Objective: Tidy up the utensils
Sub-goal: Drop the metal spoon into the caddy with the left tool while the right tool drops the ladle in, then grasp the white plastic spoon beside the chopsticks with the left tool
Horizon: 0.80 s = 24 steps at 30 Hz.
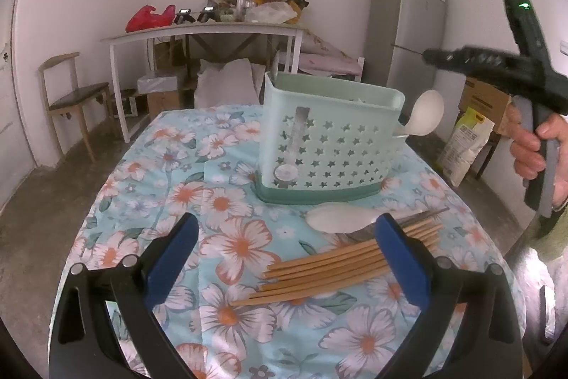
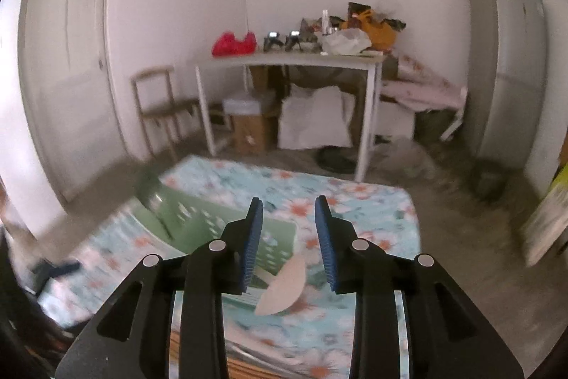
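Observation:
A mint-green utensil holder point(image 1: 330, 144) with star-shaped holes stands on the floral tablecloth point(image 1: 220, 201). A metal utensil shows through its front slot. At the holder's right end a white spoon point(image 1: 426, 112) sticks up. A second white spoon point(image 1: 337, 217) and a bundle of wooden chopsticks point(image 1: 319, 272) lie in front of the holder. My left gripper point(image 1: 287, 219) is wide open just above the cloth, its right finger over the chopsticks, gripping nothing. My right gripper point(image 2: 288, 199) is partly open above the holder point(image 2: 213, 222). The white spoon point(image 2: 284, 286) shows below its fingers, free of them.
A person's hand point(image 1: 532, 144) holds the right gripper's handle at the table's right. Behind stand a white table point(image 1: 213, 31) piled with bags, a wooden chair point(image 1: 71, 95), a grey fridge point(image 1: 408, 23), boxes and a sack point(image 1: 465, 144) on the floor.

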Each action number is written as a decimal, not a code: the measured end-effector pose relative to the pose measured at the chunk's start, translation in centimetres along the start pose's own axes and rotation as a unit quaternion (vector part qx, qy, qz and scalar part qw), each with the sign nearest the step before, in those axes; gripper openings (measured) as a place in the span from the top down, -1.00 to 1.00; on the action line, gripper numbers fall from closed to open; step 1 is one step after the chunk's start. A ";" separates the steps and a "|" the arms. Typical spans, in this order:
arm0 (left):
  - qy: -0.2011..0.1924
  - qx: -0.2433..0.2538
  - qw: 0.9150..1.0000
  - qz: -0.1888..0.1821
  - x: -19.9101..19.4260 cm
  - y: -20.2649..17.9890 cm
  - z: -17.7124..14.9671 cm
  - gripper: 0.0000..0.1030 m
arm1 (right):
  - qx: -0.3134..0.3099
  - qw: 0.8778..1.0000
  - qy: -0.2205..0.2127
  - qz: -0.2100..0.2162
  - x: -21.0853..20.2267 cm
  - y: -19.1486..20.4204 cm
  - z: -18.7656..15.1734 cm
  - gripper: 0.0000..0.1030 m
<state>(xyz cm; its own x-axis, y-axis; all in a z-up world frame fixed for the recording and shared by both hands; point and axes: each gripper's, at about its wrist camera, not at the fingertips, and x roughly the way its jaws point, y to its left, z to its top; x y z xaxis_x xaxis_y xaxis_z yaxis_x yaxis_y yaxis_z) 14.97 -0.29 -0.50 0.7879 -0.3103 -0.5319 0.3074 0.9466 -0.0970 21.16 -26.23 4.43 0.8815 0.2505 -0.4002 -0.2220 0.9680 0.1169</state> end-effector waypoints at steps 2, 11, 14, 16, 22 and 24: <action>0.002 -0.001 1.000 -0.006 0.1 0.0 0.1 -0.89 | 0.030 0.999 -0.013 0.021 -1.2 -0.7 0.2 0.42; 0.007 -0.023 0.998 -0.049 0.1 0.1 0.4 -0.89 | 0.109 0.992 -0.039 0.040 -6.2 -2.2 -1.5 0.23; 0.008 -0.041 0.997 -0.063 0.1 0.4 0.6 -0.89 | 0.119 0.992 -0.026 0.035 -6.8 -2.1 -3.0 0.18; 0.010 -0.049 0.996 -0.067 0.2 0.5 0.8 -0.89 | 0.124 0.992 -0.010 0.026 -6.7 -1.9 -4.2 0.18; 0.010 -0.064 0.994 -0.088 0.0 0.5 0.9 -0.89 | 0.163 0.986 0.019 0.034 -6.4 -1.6 -7.1 0.17; 0.012 -0.053 0.994 -0.094 0.0 0.3 0.9 -0.89 | 0.166 0.985 0.033 0.038 -6.1 -1.1 -8.1 0.17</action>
<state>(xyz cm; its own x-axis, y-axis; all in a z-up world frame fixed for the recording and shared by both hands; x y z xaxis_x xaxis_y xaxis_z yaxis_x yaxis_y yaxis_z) 15.51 -0.07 0.24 0.7091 -0.4809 -0.5158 0.3881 0.8768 -0.2840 12.67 -28.75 -0.66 0.8364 0.3323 -0.4358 -0.1274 0.8913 0.4351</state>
